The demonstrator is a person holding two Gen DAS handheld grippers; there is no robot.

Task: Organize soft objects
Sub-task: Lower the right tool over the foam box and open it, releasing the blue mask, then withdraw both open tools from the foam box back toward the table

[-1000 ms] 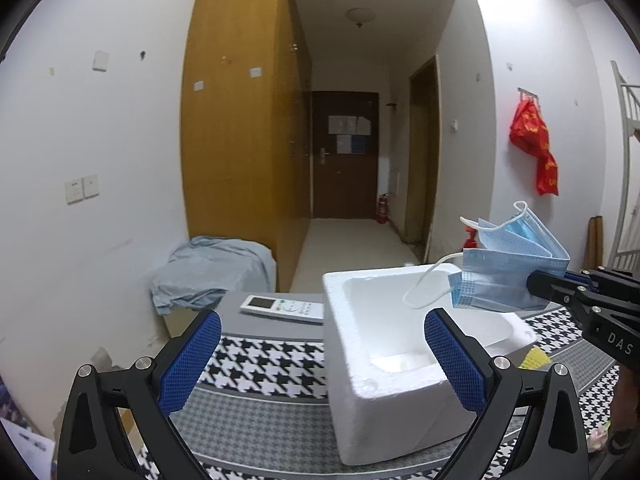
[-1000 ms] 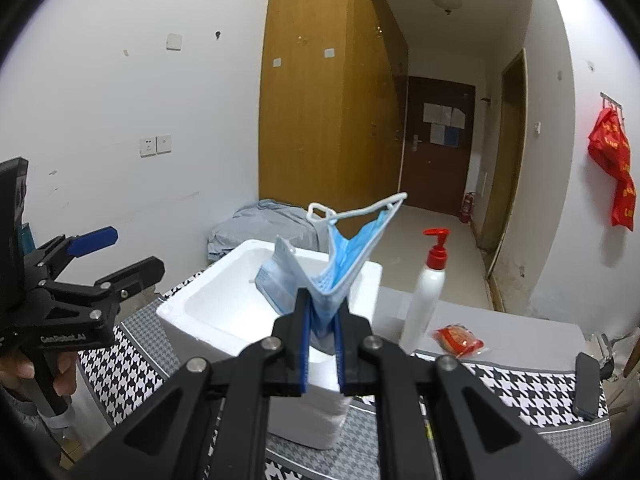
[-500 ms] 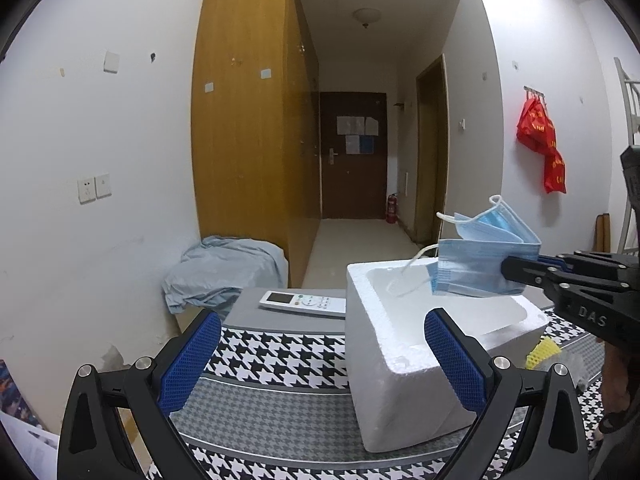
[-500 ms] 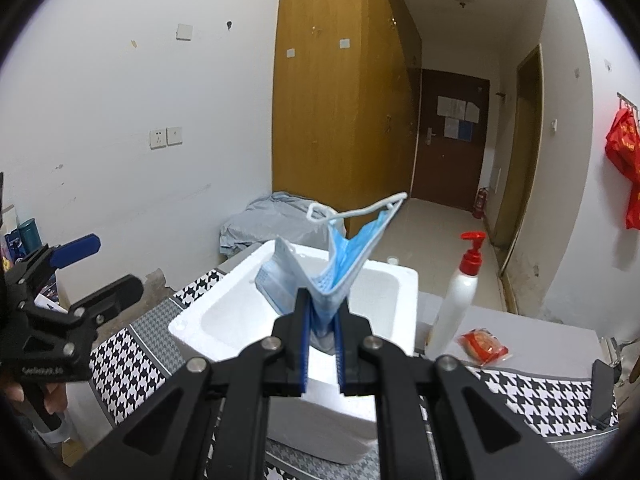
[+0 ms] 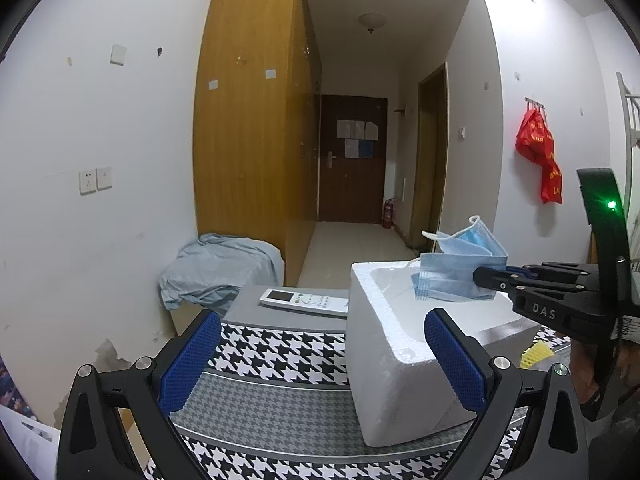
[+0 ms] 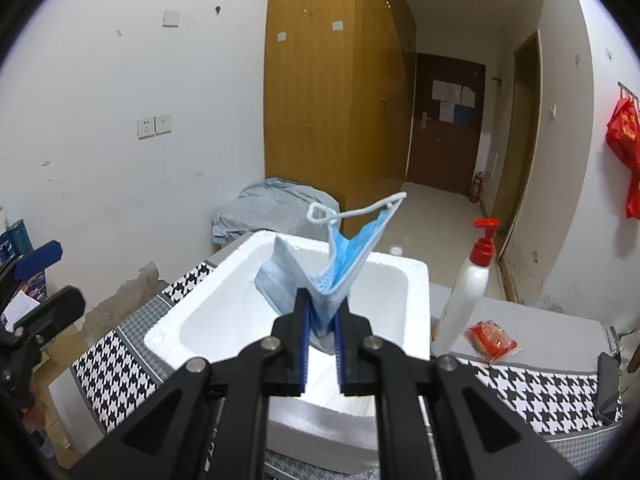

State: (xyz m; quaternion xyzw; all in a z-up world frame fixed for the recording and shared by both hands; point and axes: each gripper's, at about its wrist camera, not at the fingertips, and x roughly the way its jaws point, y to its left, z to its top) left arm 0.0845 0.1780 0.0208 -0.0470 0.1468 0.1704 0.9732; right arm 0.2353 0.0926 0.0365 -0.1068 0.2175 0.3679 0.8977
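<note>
My right gripper is shut on a folded blue face mask and holds it above the open white foam box. In the left wrist view the mask hangs from the right gripper over the box. My left gripper is open and empty, low over the houndstooth cloth, left of the box. A yellow spongy piece lies right of the box.
A white remote lies on the grey table behind the cloth. A white pump bottle with a red top, a red snack packet and a dark phone sit right of the box. A blue-grey cloth heap lies by the wall.
My right gripper has carried the mask lower and further over the box opening. My left gripper has drawn back and left, so the box sits further right in its view.
</note>
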